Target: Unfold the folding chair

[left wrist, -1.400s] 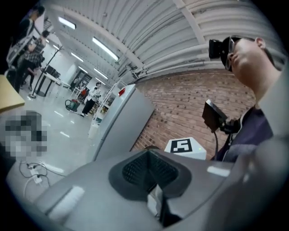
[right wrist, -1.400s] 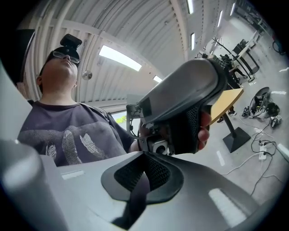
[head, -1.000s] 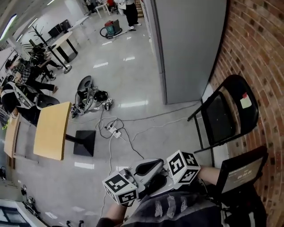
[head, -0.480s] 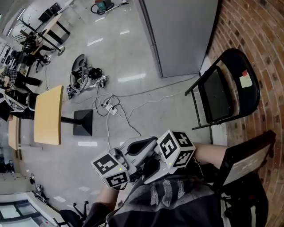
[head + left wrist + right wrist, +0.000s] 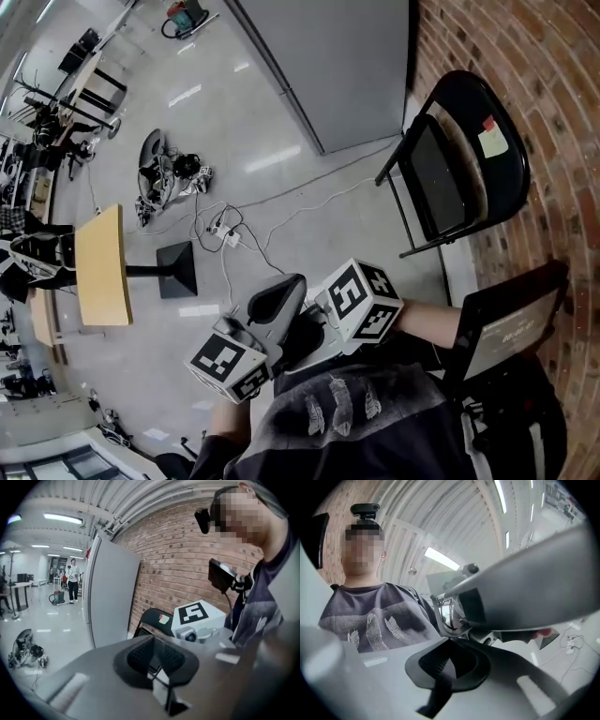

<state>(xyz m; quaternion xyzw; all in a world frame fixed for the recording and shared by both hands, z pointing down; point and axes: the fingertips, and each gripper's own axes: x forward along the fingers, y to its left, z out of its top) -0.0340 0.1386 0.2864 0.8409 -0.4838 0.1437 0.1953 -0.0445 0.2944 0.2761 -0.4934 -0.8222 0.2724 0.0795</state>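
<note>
On the left gripper (image 5: 155, 657) the fingers are pressed together with nothing between them. The right gripper (image 5: 449, 662) is the same: closed and empty. We hold both close to our chest, their marker cubes near each other. The left one points toward the right of the scene, and the right one is turned back toward our own body.

The folding chair (image 5: 459, 164) is at the far right, folded flat and propped against the brick wall (image 5: 553, 84), well apart from both grippers. A small note (image 5: 490, 141) is stuck on its backrest. Left of it is a grey partition (image 5: 337, 56), and cables (image 5: 281, 211) trail over the glossy floor (image 5: 375, 253) nearer to us.

We judge the step in hand to be the approach, since nothing of the chair is unfolded yet. To do it well, we should turn both grippers toward the chair and open the fingers before we reach the frame. One gripper would best take the top of the backrest and the other the front edge of the seat. That lets us tip the chair off the wall and press the seat down while the legs spread. The floor looks slick, so the feet may slide, and we should keep the cables out from under them.
</note>
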